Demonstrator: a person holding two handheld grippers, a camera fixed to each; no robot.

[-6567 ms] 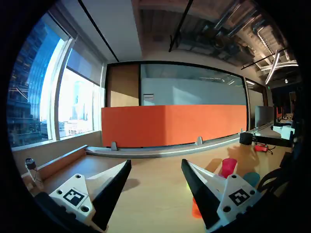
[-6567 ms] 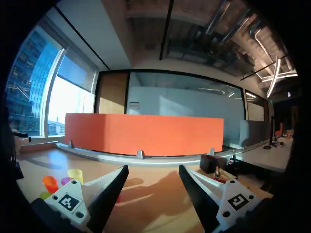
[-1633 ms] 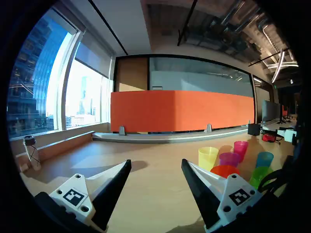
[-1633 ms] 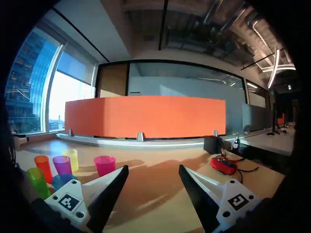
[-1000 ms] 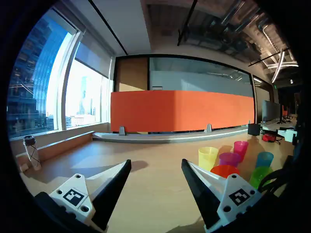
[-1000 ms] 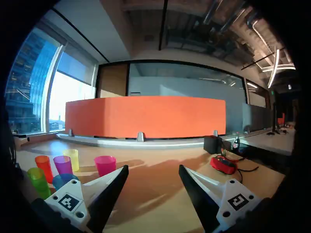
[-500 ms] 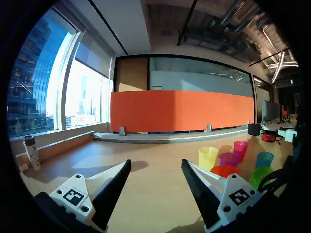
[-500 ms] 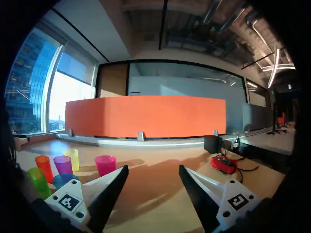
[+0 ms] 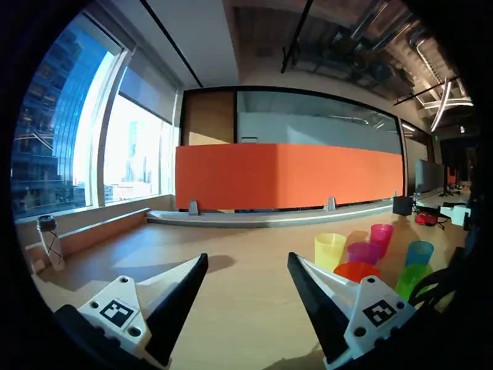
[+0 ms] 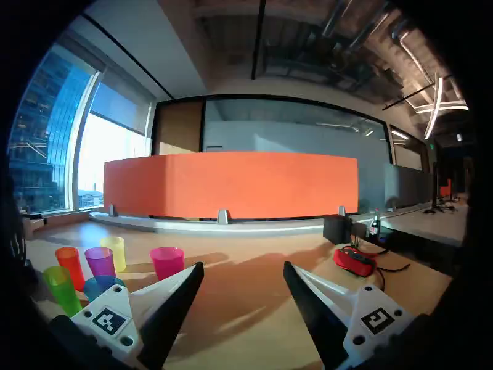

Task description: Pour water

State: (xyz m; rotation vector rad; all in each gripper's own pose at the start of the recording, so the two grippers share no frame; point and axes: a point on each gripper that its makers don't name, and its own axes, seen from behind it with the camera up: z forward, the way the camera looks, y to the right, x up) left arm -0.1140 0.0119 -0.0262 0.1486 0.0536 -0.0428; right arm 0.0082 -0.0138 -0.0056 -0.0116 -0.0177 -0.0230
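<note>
left tool (image 9: 246, 256) spread | right tool (image 10: 243, 265) spread | cups (image 9: 363, 252) upright, contents unclear

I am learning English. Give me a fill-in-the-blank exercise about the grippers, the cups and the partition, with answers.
1. The left gripper and the right gripper are both ___.
2. The partition behind the table is ___.
3. In the right gripper view, the cup farthest to the right is ___.
Missing words: open; orange; pink.
</note>
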